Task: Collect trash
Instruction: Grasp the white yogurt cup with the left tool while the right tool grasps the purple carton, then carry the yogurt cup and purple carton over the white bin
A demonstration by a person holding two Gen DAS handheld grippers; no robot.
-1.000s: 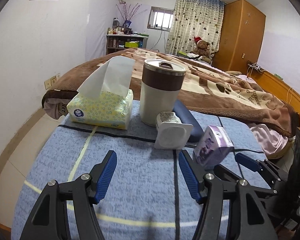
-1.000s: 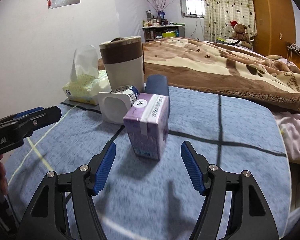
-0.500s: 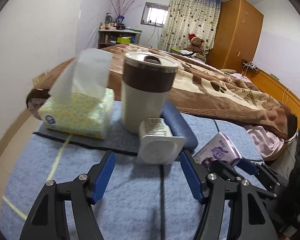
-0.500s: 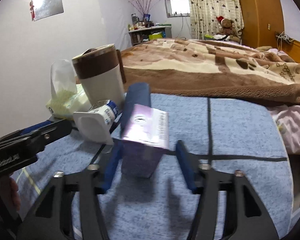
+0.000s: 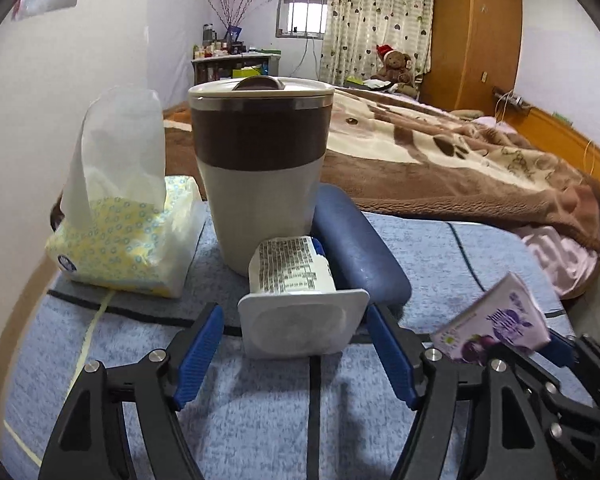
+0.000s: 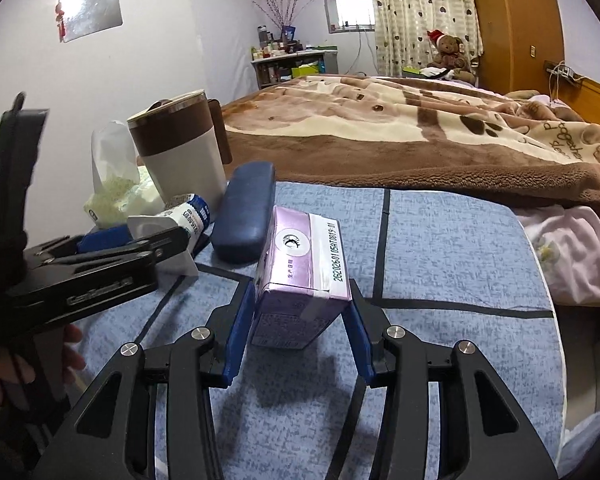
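Right wrist view: the purple carton (image 6: 300,276) is clamped between the right gripper (image 6: 298,336) pads, lifted at 12 o'clock; the left gripper (image 5: 296,354) is spread wide around the toppled yogurt cup (image 5: 296,300)

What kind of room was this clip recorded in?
Almost certainly a home bedroom: a bed under a brown blanket, a wooden wardrobe and a teddy bear near the curtained window.

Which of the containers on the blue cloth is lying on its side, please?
The white yogurt cup, between the open left gripper's fingers, its foil lid toward the camera. The brown-banded mug stands upright; the purple carton is clamped in the right gripper.
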